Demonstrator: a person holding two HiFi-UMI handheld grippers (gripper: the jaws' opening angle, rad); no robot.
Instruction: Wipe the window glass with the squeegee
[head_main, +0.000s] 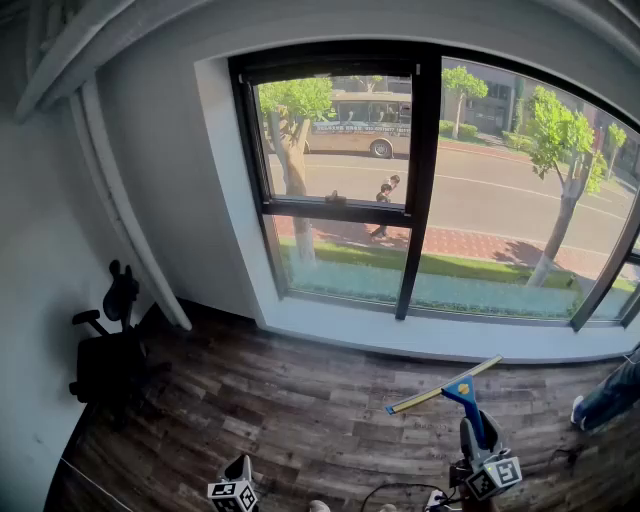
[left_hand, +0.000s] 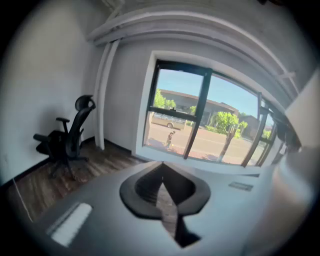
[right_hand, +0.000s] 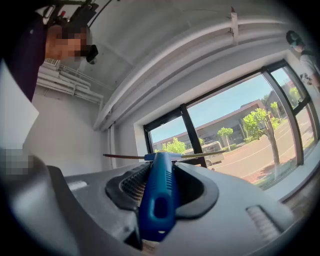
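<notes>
1. Window glass (head_main: 340, 140): the landmark. Several panes in a dark frame are set in a white wall, with a street and trees beyond.
2. Squeegee (head_main: 462, 392): well short of the window, low and before its right half, over the wooden floor (head_main: 300, 400). It does not touch the glass. The blue handle rises from the tongs, and the long thin blade sits crosswise at its top, tilted.
3. Right tongs (right_hand: 159, 186): clamped on the squeegee's blue handle, which lies lengthwise between the pads. The blade projects past the tips toward the window.
4. Left tongs (left_hand: 161, 172): jaws brought together at the tips, with nothing between them. They are held low, well back from the window, before its left half.
5. Handling (judgement): the squeegee looks light. The moulded handle is probably stiff and somewhat slick, and the blade edge is likely soft enough to flex against glass. The handle is the proper place to hold, as shown; a grip nearer the head would steady the blade angle. The glass is hard but breakable, so even, moderate pressure suits it.
6. Containers: none in view. No bucket or bottle appears near the window.
7. Office chair (head_main: 108, 350): black, left of the window, by the side wall.
</notes>
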